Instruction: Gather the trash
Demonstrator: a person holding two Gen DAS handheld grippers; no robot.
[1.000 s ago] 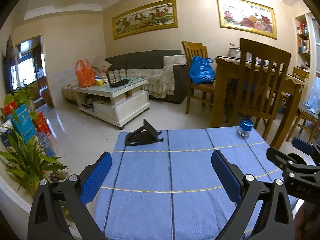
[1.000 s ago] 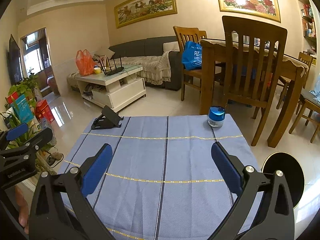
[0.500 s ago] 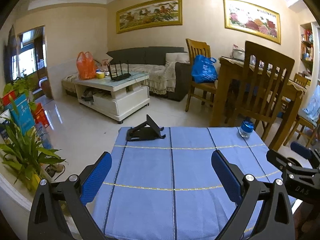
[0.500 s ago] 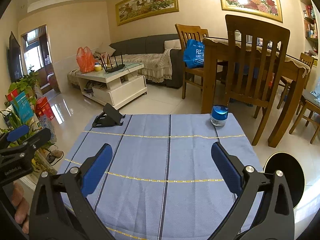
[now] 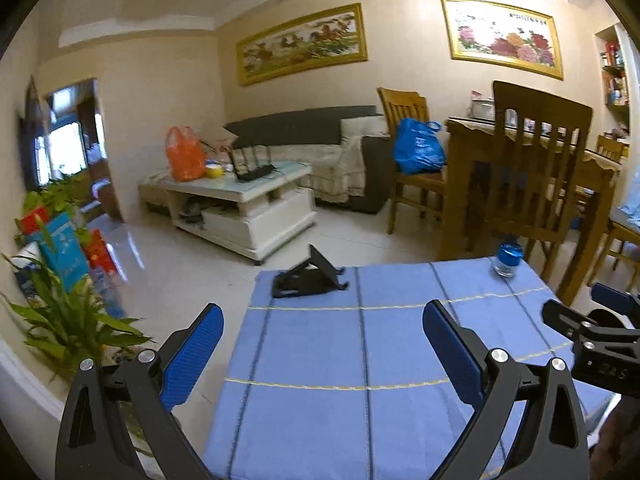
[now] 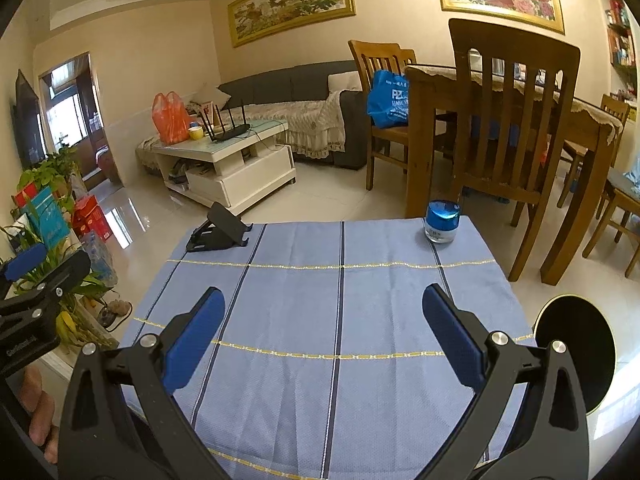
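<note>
Evidently my left hand-held gripper (image 5: 323, 340) has tilted upward since a second ago, both it and the right hand-held gripper (image 6: 324, 326) wide and empty (no trash visible), only small jar (image 6: 442, 222) and phone stand (image 6: 220, 232) on the surface (image 6: 340, 320).

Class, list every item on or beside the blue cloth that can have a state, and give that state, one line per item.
Left hand-held gripper: open, holding nothing, above the cloth.
Right hand-held gripper: open, holding nothing, above the cloth.
Blue-lidded jar: upright, lid on, at the cloth's far right corner.
Black phone stand: unfolded, propped up, nothing on it, at the far left corner.
Blue tablecloth: spread flat.
Black round bin: open-topped; contents cannot be seen.
</note>
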